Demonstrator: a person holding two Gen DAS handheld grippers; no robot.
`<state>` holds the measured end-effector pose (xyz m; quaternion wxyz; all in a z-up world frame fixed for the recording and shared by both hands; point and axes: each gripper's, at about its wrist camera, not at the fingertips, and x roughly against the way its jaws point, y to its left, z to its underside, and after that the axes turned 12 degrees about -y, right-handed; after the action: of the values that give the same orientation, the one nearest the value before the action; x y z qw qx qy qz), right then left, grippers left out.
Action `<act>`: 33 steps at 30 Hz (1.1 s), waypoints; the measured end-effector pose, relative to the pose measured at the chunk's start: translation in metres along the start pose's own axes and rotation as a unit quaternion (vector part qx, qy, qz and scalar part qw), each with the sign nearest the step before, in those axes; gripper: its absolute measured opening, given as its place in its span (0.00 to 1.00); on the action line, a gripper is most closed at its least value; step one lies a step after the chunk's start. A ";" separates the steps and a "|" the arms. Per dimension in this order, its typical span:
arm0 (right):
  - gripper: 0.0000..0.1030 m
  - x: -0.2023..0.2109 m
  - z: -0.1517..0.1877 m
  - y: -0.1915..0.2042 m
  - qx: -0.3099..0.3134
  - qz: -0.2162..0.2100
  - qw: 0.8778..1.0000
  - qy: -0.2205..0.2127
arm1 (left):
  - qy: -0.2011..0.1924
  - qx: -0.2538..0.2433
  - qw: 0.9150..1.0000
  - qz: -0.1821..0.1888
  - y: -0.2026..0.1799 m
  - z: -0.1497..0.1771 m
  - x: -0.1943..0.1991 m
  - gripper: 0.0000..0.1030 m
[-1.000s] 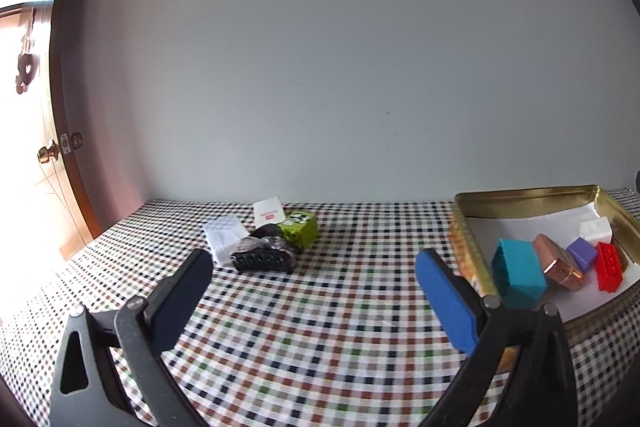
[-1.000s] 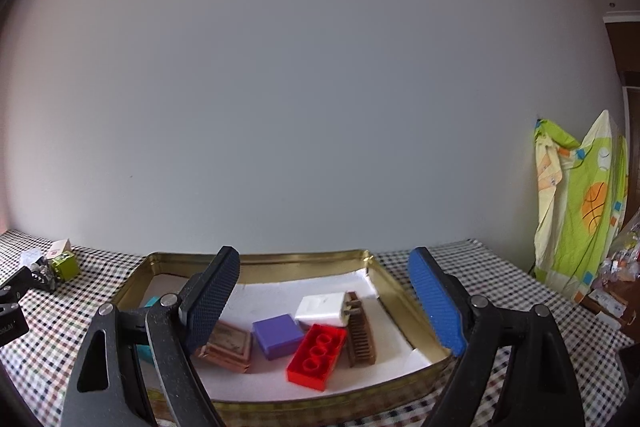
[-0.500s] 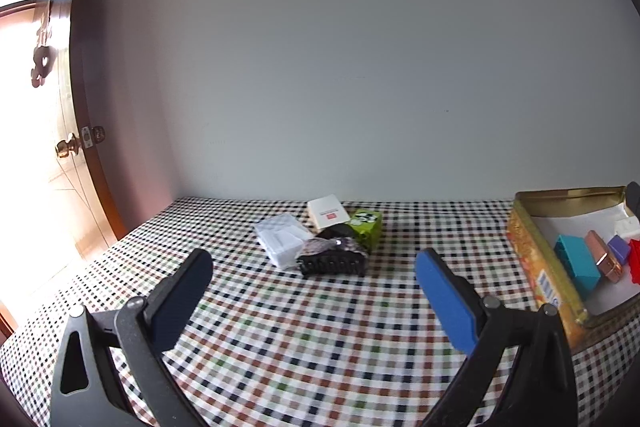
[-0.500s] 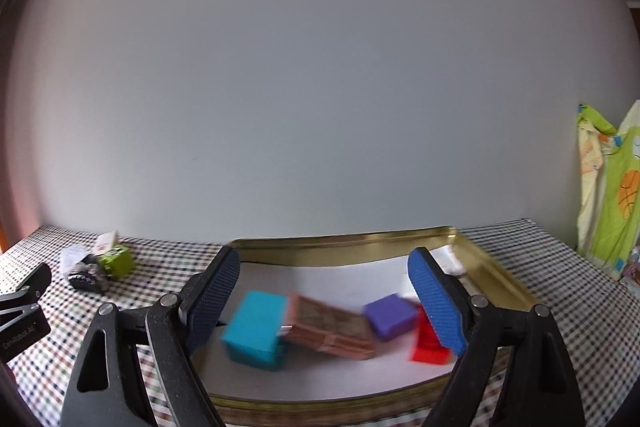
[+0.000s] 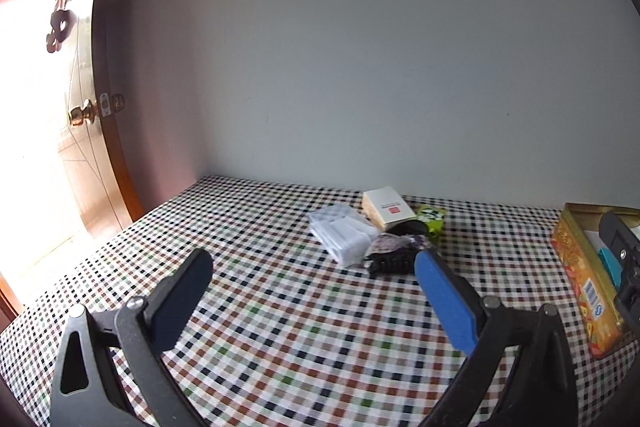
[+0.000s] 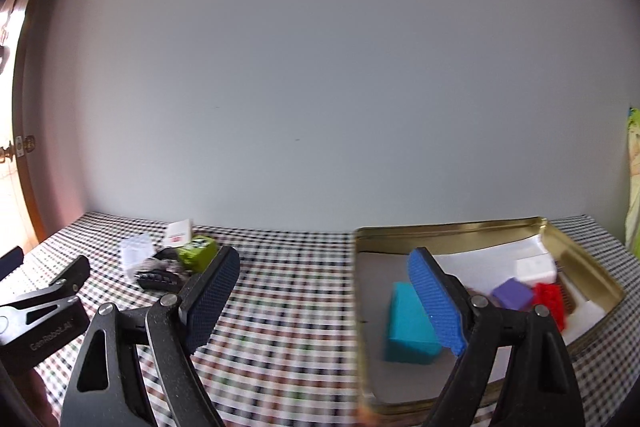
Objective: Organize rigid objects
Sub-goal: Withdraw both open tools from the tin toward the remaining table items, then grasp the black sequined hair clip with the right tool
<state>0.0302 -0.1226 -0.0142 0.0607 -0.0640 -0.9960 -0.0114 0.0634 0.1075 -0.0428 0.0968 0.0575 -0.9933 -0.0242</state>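
The gold tin (image 6: 580,259) sits at the right of the checked tablecloth (image 5: 280,307), already holding the teal block (image 6: 404,323), a purple cube (image 6: 514,293) and a red brick (image 6: 550,301). Well apart, the loose pile waits by the wall: a clear plastic case (image 5: 342,233), a white box (image 5: 388,207), a green carton (image 5: 432,221), and a black claw clip (image 5: 390,263). All look light and stiff; the box's flat sides offer the surest hold, while the clip's teeth could snag. Left gripper (image 5: 312,287) and right gripper (image 6: 324,283) both hang spread and empty.
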 end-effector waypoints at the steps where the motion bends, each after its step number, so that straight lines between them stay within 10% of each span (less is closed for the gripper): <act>1: 0.85 -0.001 -0.001 0.003 -0.003 -0.004 1.000 0.002 | 0.001 0.000 1.000 -0.002 0.003 0.000 -0.003 1.00; 33: 0.85 -0.134 0.035 0.147 0.007 -0.094 0.966 0.241 | 0.108 0.053 0.991 -0.056 0.097 0.009 -0.093 1.00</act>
<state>0.1764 0.0071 -0.0635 0.2980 0.0347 -0.9536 -0.0253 0.1417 0.2148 -0.0640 0.1984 0.1200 -0.9723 0.0298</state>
